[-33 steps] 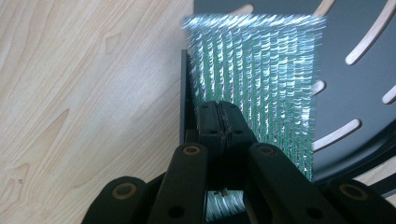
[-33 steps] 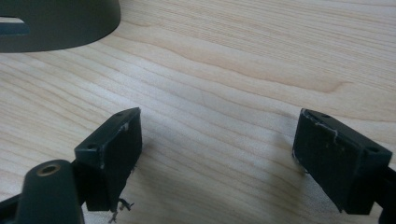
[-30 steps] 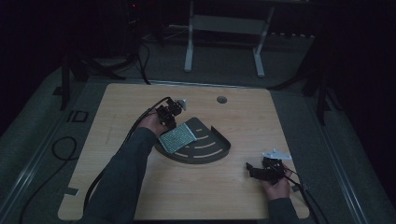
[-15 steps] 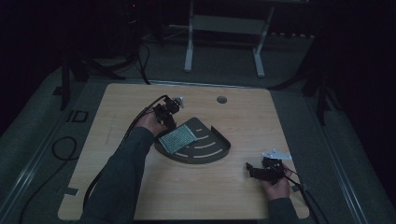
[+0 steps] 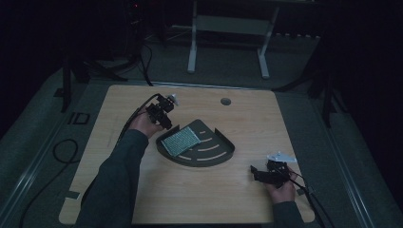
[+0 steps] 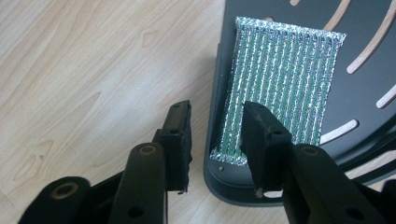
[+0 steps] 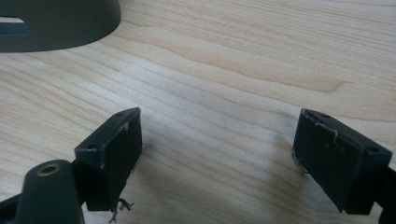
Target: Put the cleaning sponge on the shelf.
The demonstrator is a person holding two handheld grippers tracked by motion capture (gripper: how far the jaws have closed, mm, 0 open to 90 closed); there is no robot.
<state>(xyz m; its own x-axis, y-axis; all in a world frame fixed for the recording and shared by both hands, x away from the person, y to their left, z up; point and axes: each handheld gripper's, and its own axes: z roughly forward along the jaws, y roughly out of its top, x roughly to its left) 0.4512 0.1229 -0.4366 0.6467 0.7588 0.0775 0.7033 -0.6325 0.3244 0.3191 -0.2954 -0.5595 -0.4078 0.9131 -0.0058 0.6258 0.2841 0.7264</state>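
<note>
A dark fan-shaped tray (image 5: 215, 155) with curved slots sits mid-table. A green and silver mesh pad (image 5: 179, 140) lies flat in its left part. My left gripper (image 5: 166, 124) hovers just off the tray's upper left edge. Its jaws have just been opening, and they stand apart now. In the left gripper view the pad's (image 6: 285, 84) near end and the tray's rim (image 6: 219, 140) lie below the left gripper's (image 6: 217, 126) gap, and neither fingertip presses on the pad. My right gripper (image 5: 255, 174) rests near the front right, wide open (image 7: 217, 140) over bare wood.
The wooden table (image 5: 247, 114) has a round cable hole (image 5: 225, 101) at the back. Cables trail from both grippers. The tray's curved edge (image 7: 56, 23) shows at the top left of the right gripper view. Dark floor and a white stand lie beyond the table.
The left gripper's jaws have opened and let go of the mesh pad, and the hand has drawn back a little to the upper left. The right gripper has kept still.
</note>
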